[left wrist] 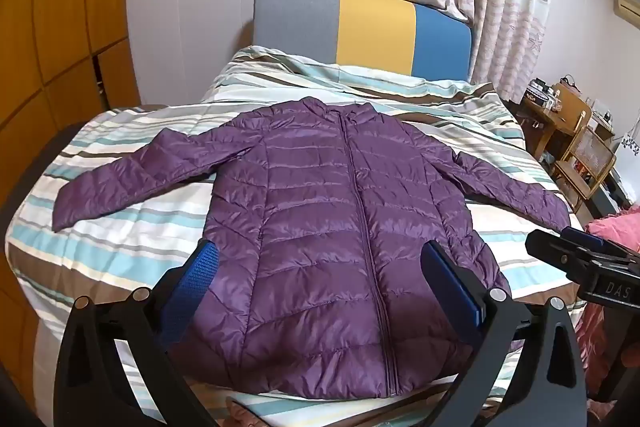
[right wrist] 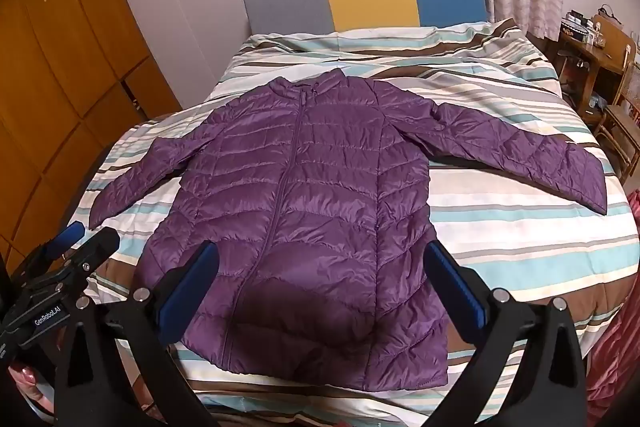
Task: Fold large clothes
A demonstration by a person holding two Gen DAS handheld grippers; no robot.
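A purple quilted puffer jacket (left wrist: 320, 211) lies flat and zipped, front up, on the striped bed (left wrist: 120, 247), both sleeves spread out to the sides. It also shows in the right wrist view (right wrist: 312, 195). My left gripper (left wrist: 320, 267) is open and empty, held above the jacket's lower hem. My right gripper (right wrist: 320, 267) is open and empty, also above the lower part of the jacket. The right gripper shows at the right edge of the left wrist view (left wrist: 576, 255); the left gripper shows at the lower left of the right wrist view (right wrist: 80, 247).
The bed has a grey, yellow and blue headboard (left wrist: 360, 35) at the far end. A wooden wardrobe (left wrist: 52, 47) stands to the left. Wooden chairs and a cluttered desk (left wrist: 576, 139) stand to the right, with pink fabric (left wrist: 612, 227) near the bed's right edge.
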